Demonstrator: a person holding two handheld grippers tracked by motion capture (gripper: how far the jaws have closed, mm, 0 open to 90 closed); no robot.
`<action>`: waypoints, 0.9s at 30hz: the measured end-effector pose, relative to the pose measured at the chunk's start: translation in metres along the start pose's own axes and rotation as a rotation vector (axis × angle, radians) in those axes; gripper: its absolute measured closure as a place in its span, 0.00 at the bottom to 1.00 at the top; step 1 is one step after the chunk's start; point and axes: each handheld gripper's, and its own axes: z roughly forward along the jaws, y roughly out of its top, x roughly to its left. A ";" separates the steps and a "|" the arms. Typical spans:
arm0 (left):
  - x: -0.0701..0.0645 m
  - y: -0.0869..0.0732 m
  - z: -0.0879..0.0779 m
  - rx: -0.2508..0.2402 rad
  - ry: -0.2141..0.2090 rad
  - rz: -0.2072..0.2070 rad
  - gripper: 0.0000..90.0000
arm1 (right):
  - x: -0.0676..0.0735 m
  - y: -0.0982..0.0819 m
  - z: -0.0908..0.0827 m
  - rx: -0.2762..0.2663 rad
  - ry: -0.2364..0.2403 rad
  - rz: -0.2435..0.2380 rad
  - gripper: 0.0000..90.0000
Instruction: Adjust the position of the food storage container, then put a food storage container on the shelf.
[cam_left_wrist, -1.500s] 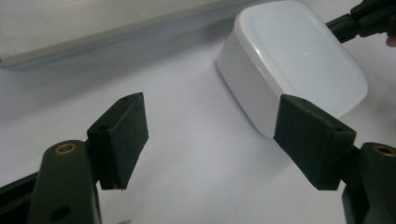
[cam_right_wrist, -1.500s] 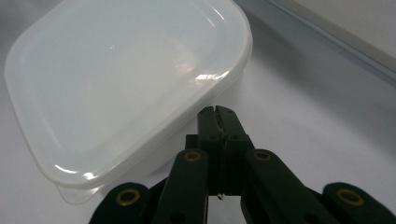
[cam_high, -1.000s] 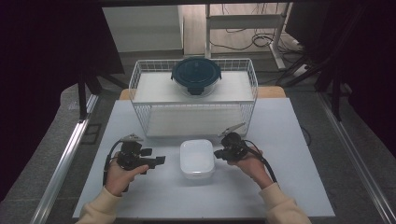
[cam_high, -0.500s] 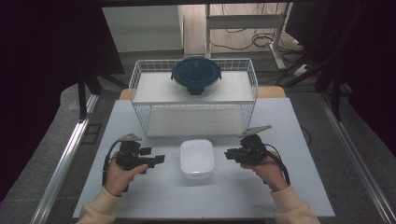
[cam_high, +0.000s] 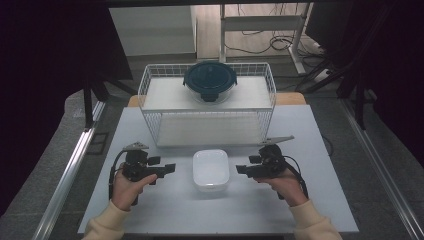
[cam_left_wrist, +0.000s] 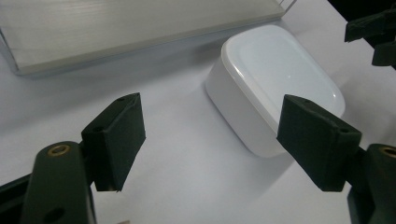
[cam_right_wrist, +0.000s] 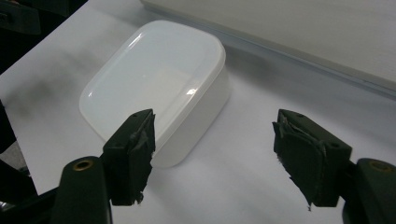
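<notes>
High view: a white lidded container (cam_high: 211, 170) rests on the white table (cam_high: 200, 215) in the lower centre of the frame, just in front of a white wire basket (cam_high: 150, 95) that carries a round glass container with a dark blue lid (cam_high: 209, 81) at upper centre. The left gripper (cam_high: 169, 168) is held at lower left and the right gripper (cam_high: 241, 170) at lower right, each pointing inward at the white lidded container from its own side and each apart from it. Left gripper view: the two black jaws stand spread with nothing between them; the white lidded container (cam_left_wrist: 275, 84) lies in the upper right of the frame, beyond the jaws, with the tip of the right gripper (cam_left_wrist: 373, 35) at the far upper right edge. Right gripper view: the jaws have just been opening and now stand wide, released, with only bare table between their worn pads (cam_right_wrist: 140, 154); the white lidded container (cam_right_wrist: 159, 84) occupies the upper left of the frame, next to the left-hand jaw, and the basket's pale floor panel (cam_right_wrist: 303, 28) crosses the top.
</notes>
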 end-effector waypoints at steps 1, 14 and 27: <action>0.000 0.000 0.000 -0.001 -0.002 -0.002 0.25 | 0.000 0.000 0.001 0.001 0.005 0.006 0.31; -0.008 0.005 0.005 -0.016 -0.035 -0.038 0.23 | 0.008 0.006 0.006 -0.021 0.042 0.050 0.29; -0.009 0.022 0.028 0.009 -0.129 -0.105 0.26 | 0.010 0.022 0.025 -0.004 0.073 0.101 0.34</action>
